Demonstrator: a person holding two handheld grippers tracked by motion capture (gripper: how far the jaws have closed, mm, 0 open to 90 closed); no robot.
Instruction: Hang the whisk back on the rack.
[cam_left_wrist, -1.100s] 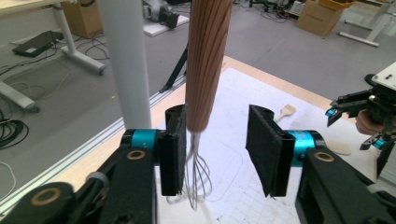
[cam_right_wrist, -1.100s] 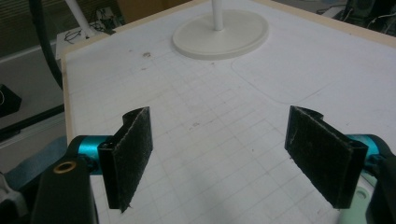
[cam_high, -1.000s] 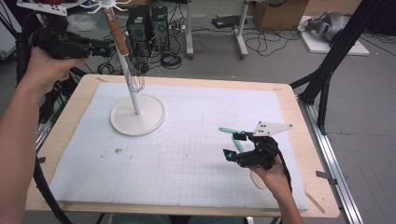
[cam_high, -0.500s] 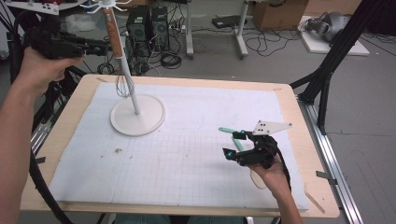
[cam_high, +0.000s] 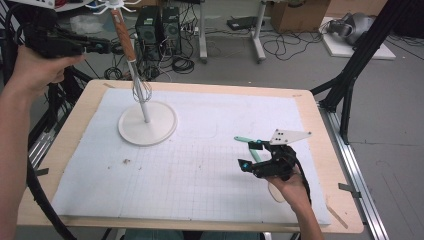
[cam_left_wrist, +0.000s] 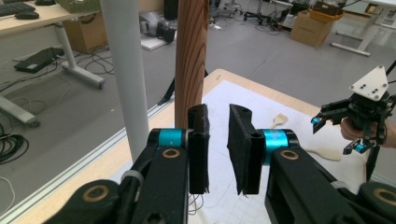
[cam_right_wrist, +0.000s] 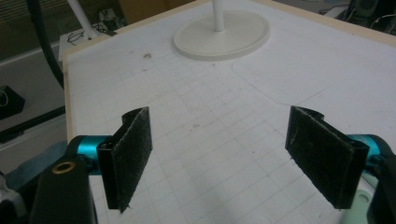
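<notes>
A whisk with a brown wooden handle (cam_high: 124, 42) hangs from the top of a white stand (cam_high: 147, 124) at the mat's far left, its wire head (cam_high: 141, 90) beside the pole. My left gripper (cam_high: 106, 48) is held high, just left of that handle. In the left gripper view the jaws (cam_left_wrist: 217, 112) have just been closing to a narrow gap with nothing between them; the handle (cam_left_wrist: 191, 56) stands beyond the left jaw. My right gripper (cam_high: 250, 155) rests low over the mat's right side, wide open and empty (cam_right_wrist: 219, 135).
A green spatula (cam_high: 246, 141) lies on the white grid mat (cam_high: 200, 170) just beyond the right gripper. A pale wooden spoon (cam_high: 275, 192) lies under the right hand. Black frame legs (cam_high: 350, 75) stand off the right edge; cables and desks fill the floor behind.
The hanging whisk has swayed slightly at the stand. The left gripper has shifted a little beside the handle. The right gripper has stayed where it was.
</notes>
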